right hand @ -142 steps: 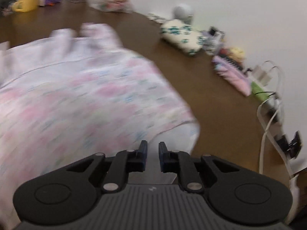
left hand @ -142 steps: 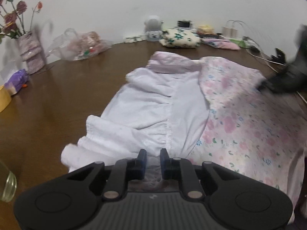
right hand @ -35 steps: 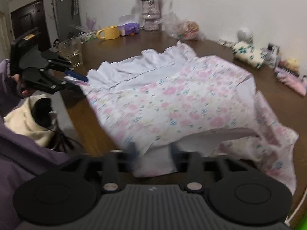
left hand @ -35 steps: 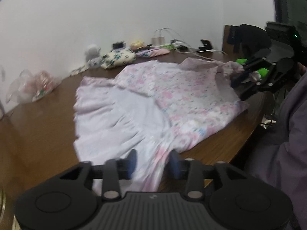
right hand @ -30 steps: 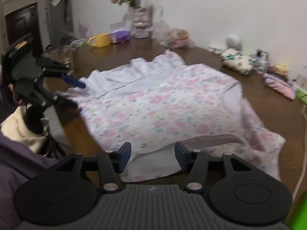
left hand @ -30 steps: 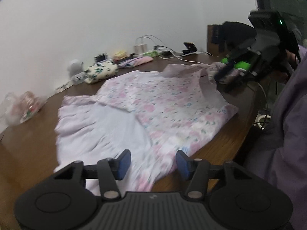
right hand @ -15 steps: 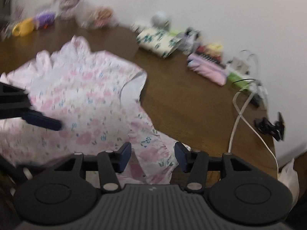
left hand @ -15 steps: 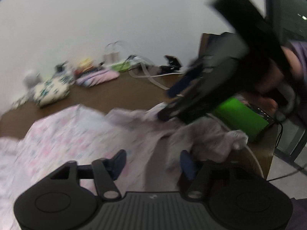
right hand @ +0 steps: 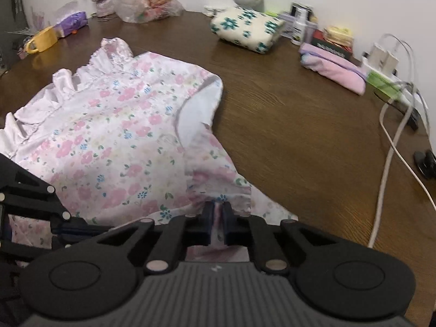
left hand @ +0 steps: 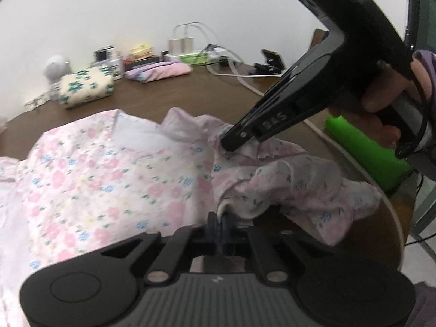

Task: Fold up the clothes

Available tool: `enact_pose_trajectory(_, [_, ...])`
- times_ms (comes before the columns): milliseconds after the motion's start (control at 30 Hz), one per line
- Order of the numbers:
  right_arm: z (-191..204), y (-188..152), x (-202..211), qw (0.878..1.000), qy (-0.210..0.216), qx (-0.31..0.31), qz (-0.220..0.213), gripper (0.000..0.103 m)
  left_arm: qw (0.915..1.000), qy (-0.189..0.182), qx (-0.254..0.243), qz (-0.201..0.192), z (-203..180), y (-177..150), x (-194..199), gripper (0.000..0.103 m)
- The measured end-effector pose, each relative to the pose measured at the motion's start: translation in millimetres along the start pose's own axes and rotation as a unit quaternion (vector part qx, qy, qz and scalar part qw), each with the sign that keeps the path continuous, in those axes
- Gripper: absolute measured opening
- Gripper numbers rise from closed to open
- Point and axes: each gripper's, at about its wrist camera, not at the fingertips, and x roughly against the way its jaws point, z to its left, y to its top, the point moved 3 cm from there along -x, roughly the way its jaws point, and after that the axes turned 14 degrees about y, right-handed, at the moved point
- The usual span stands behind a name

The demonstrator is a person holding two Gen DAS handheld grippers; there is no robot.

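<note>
A pink floral garment [left hand: 114,174] with a white ruffled hem [right hand: 62,81] lies spread on the brown table [right hand: 299,136]. Its sleeve end is bunched up near the table's front edge. In the left wrist view my left gripper [left hand: 219,222] is shut on a fold of that bunched fabric. My right gripper [right hand: 217,214] is shut on the ruffled edge of the sleeve [right hand: 218,188]. The left wrist view shows the right gripper [left hand: 228,144] coming in from the upper right, held by a hand, its tips pinching the cloth just beyond the left one.
Along the wall stand a folded cream cloth with green flowers [right hand: 245,31], a pink pouch [right hand: 332,68], chargers with white cables [right hand: 389,141], a plastic bag [right hand: 147,2] and a yellow mug [right hand: 43,41]. A green object [left hand: 365,150] sits by the table's right edge.
Both grippers were open half a second ago and are now shut on the sleeve end. They swung from the garment's side to this end, close together.
</note>
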Motion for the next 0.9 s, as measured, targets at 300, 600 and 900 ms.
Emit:
enact_pose_trajectory(300, [33, 41, -27, 0.998, 0.042, 0.046, 0.012, 0.002, 0.9988, 0.044, 0.022, 0.002, 71, -24, 39, 0.001])
enact_pose_trajectory(600, [7, 65, 6, 0.988, -0.13, 0.002, -0.089, 0.052, 0.9981, 0.0, -0.019, -0.058, 49, -18, 67, 0.053])
enact_pose_trajectory(900, [33, 13, 4, 0.994, 0.002, -0.06, -0.089, 0.05, 0.9843, -0.112, -0.113, -0.078, -13, 18, 47, 0.039])
